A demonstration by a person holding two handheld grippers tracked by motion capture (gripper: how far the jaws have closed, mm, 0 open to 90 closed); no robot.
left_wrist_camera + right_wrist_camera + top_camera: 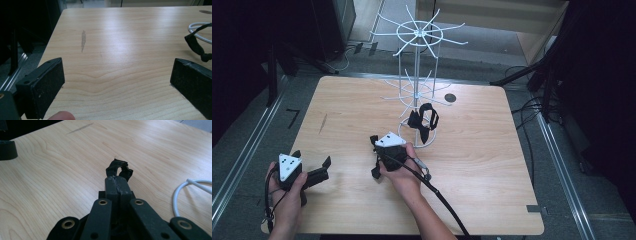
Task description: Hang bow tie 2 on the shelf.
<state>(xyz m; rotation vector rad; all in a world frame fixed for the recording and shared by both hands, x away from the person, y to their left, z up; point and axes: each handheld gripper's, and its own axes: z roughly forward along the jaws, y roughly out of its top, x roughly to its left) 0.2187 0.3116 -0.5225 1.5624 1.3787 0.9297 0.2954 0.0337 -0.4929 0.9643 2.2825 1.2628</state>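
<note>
Two grippers: my right gripper (375,142) is pinched tight on a small black band (118,168); my left gripper (324,165) stands wide apart with nothing between its jaws.
Held thing: the band's loop pokes out just past my right fingertips in the right gripper view, low over the table (342,110).
Key relation: the white wire rack (417,75) stands ahead and to the right of my right gripper; its base ring (178,195) shows at the right edge of the right gripper view. I judge the next move is up and rightward to a free prong.
Already hung: another black band (426,120) hangs low on the rack, near the base ring, and also shows at the right edge of the left gripper view (197,46).
Nearer hand: the right, by a clear margin; the left sits well apart near the table's front left.
Long axis: the held loop runs roughly in line with my jaws, opening away from me.
Hard to tell: how much of the band is clamped; the jaws cover it. Its dangling end is cut off behind my gripper in the high view.
Prongs: thin and white, hard to separate against the pale floor.
</note>
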